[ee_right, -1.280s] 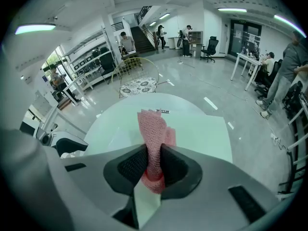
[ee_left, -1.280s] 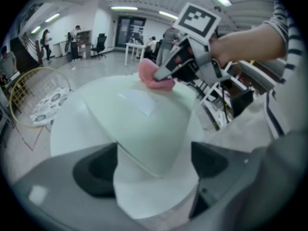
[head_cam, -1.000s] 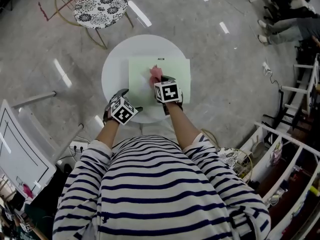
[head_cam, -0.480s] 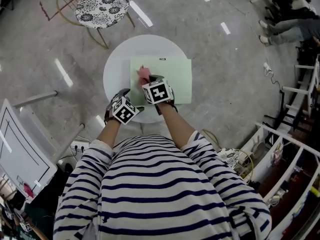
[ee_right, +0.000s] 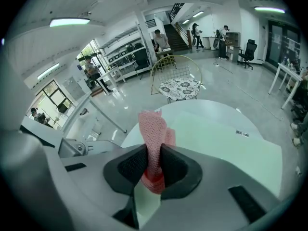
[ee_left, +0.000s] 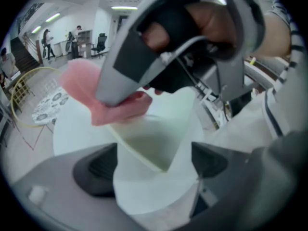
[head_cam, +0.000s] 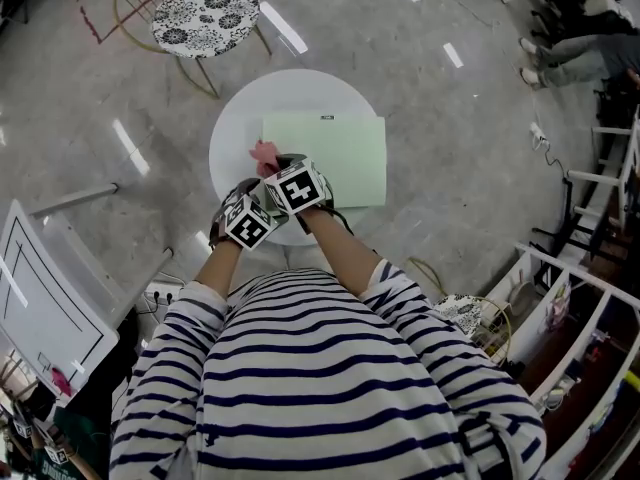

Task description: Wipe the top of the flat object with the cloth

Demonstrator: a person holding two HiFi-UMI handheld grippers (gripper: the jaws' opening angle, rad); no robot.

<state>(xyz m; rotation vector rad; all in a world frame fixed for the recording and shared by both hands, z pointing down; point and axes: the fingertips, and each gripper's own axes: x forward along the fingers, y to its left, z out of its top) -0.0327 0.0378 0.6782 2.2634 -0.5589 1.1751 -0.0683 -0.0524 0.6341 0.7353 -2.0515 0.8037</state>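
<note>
While the pink cloth point(ee_right: 153, 129) stood upright btwn the jaws of the right gripper point(ee_right: 153, 166), which were clamped on its lower part, its loose top stuck up past the fingertips. From the head view the cloth sat at the left edge of the pale green flat object point(head_cam: 335, 148), close to its near-left corner & partly over bare tabletop. That object lay flat on the round white table point(head_cam: 290, 90), its right side reaching the table's rim. Just beside the right gripper, at the table's near-left edge, the left gripper point(head_cam: 250, 194) hovered w/ jaws apart & nothing btwn them; its own view looked past them at the object's corner. A chair w/ a floral cushion point(head_cam: 203, 13) stood on the grey floor point(head_cam: 450, 168) beyond the table.
</note>
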